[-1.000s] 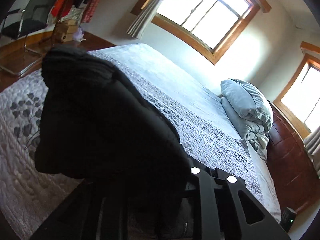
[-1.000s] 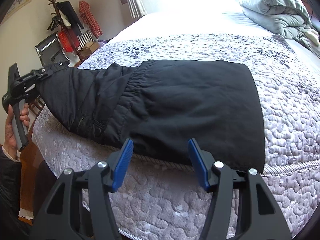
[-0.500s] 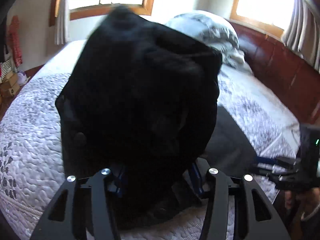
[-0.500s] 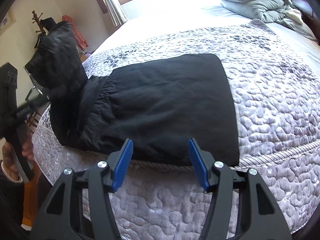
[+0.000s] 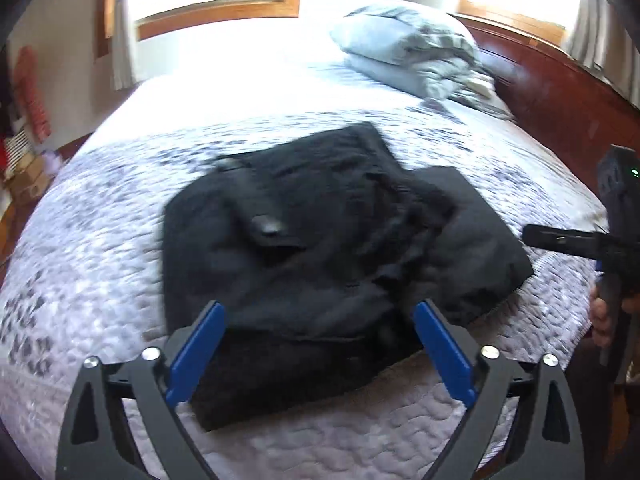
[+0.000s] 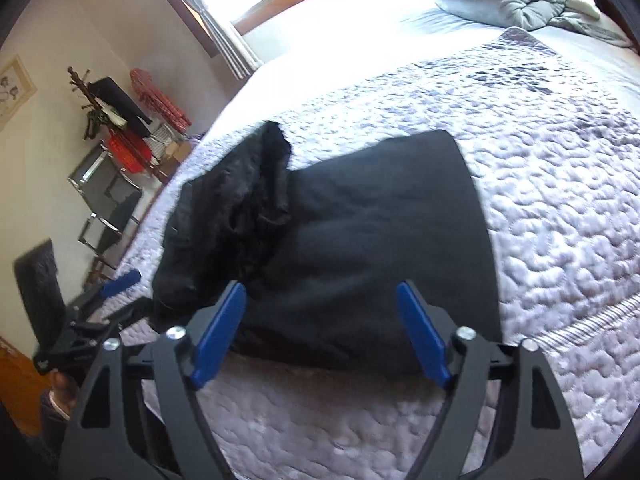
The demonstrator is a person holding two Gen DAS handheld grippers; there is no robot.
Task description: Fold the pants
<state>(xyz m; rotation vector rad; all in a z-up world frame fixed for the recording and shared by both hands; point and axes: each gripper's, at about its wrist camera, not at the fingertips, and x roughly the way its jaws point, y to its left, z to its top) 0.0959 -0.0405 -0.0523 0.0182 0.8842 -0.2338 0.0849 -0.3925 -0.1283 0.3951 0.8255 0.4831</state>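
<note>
Left wrist view: black pants [image 5: 320, 248] lie folded mid-frame on the quilt [image 5: 80, 264], just beyond the left gripper [image 5: 320, 344], its jaws opening, nothing gripped

No text, label, brand, number or sign can be read anywhere in either view.
</note>
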